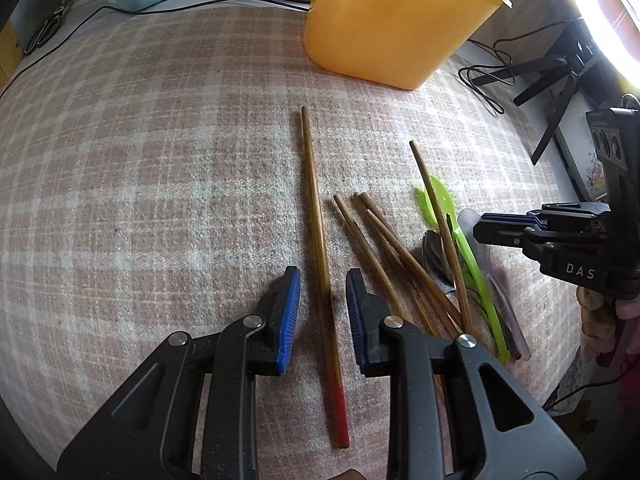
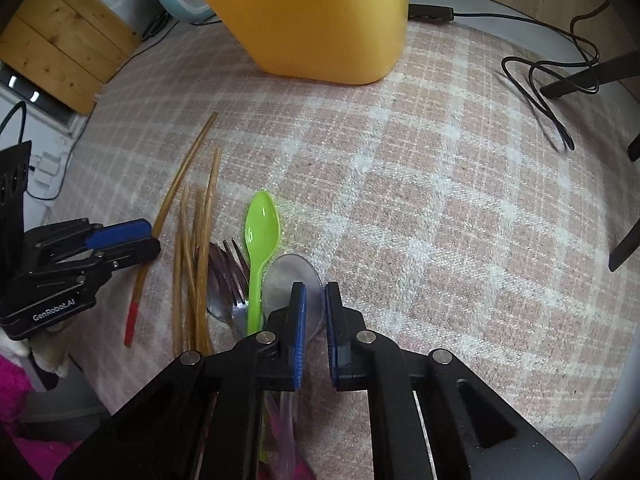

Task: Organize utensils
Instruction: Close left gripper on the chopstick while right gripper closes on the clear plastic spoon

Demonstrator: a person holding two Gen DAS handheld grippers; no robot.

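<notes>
Two hand-held grippers point steeply down at a tabletop point(image 2: 440, 184) covered in a pink-and-white checked cloth. Behind the utensils stands a tall yellow container point(image 1: 384, 20), the likely place for them, so far untouched.

The left gripper point(image 1: 323, 304) has its jaws apart, straddling a single chopstick with a red end point(image 1: 320, 280) that lies alone on the cloth; the pads do not press it. The right gripper point(image 2: 316, 332) has its jaws nearly together around the edge of a clear plastic spoon point(image 2: 288, 280); whether the pads truly pinch it I cannot tell.

The spoon is thin and slick, so a grip on its rim may slip or tip it as it lifts. The chopstick is narrow and round; jaws closing off-centre could roll it aside. The heap beside it is tangled, and a lifted piece might drag a neighbour.

Counted: one red-ended chopstick; about five plain wooden chopsticks point(image 2: 200, 248) in a loose bundle; one green plastic spoon point(image 2: 262, 220); one clear spoon; one metal fork point(image 2: 230, 268) over what seems one metal spoon.
</notes>
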